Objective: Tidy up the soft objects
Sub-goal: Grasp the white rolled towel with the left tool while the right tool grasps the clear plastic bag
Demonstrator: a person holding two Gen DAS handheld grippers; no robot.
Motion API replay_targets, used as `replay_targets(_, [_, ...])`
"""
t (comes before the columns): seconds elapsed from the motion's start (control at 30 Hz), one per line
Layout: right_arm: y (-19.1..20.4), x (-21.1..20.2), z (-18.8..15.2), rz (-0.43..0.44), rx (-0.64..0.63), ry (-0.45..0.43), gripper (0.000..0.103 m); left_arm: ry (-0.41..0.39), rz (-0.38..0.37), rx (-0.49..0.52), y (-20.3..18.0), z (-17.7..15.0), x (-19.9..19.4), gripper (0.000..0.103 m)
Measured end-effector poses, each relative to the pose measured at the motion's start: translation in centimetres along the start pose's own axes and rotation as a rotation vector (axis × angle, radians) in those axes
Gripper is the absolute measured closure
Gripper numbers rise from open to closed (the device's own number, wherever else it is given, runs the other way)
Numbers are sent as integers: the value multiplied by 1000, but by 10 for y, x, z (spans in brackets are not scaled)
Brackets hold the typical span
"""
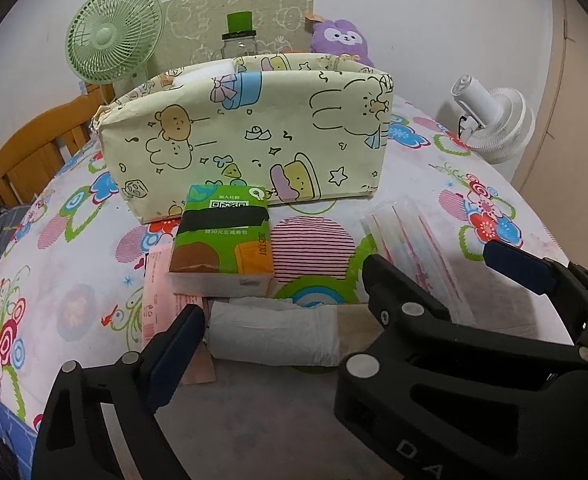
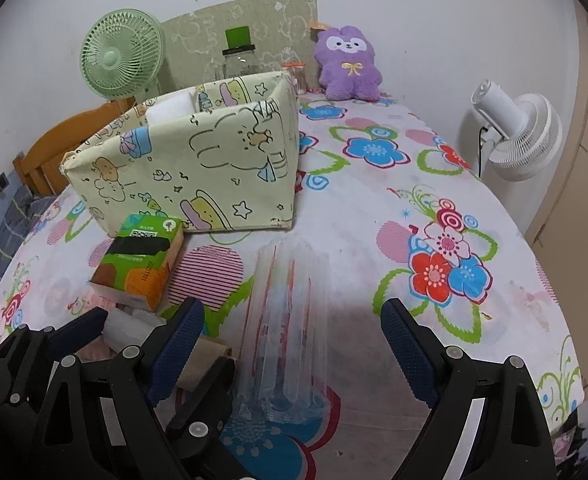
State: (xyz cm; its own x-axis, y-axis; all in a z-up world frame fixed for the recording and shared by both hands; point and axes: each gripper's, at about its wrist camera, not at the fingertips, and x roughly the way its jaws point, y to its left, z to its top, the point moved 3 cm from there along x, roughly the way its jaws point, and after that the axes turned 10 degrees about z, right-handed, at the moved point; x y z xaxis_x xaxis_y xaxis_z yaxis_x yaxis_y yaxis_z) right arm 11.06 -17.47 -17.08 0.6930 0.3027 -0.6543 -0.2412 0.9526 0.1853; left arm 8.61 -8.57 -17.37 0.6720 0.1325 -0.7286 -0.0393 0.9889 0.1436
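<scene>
The left gripper stands spread wide with the white tissue roll lying between its fingers, the pads not pressing it. The right gripper is likewise spread, straddling the clear plastic pack, which runs lengthwise between its fingers and looks untouched.

The two tools sit very close: in the left wrist view one right finger crosses just beside the roll's right end, so a closing move could knock the tools together or catch the brown paper under the roll. The roll is soft and loosely wrapped; a squeeze at one end may crush it or let it unwind instead of lifting. The clear pack is thin, slick and flat on the bedspread; the pads could slide over it or pinch the cloth with it. Its contents I cannot make out through the glare, perhaps straws or masks.

Just beyond the roll, toward the middle of the bed, the green tissue packet rests against the front wall of the cartoon-print fabric box, which stands open further back. The pack lies right of the packet, nearer the bed's front edge.
</scene>
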Motion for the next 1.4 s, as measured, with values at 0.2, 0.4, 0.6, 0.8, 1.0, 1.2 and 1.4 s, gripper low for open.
replay_targets(0.2, [-7,4,-1,-15,16,15,11,-10,17,12,-3,2,2,14])
replay_targets(0.4, [-11,5,0,-22,23,26,11,-2,4,6,-6,2,4,20])
replay_targets(0.6, [-16,6,-1,-16,37,34,19,-7,1,6,-8,2,5,21])
replay_targets(0.8, [-12,8,-2,22,36,46,33,-3,-35,5,-8,3,4,22])
replay_targets(1.0, [-11,9,-2,21,26,48,41,-4,-52,8,-10,3,4,22])
replay_targets(1.2, [-13,12,2,7,19,48,41,-3,-28,6,-6,4,6,22])
replay_targets(1.4, [-14,14,4,-9,-2,55,57,-2,-17,6,-5,5,7,22])
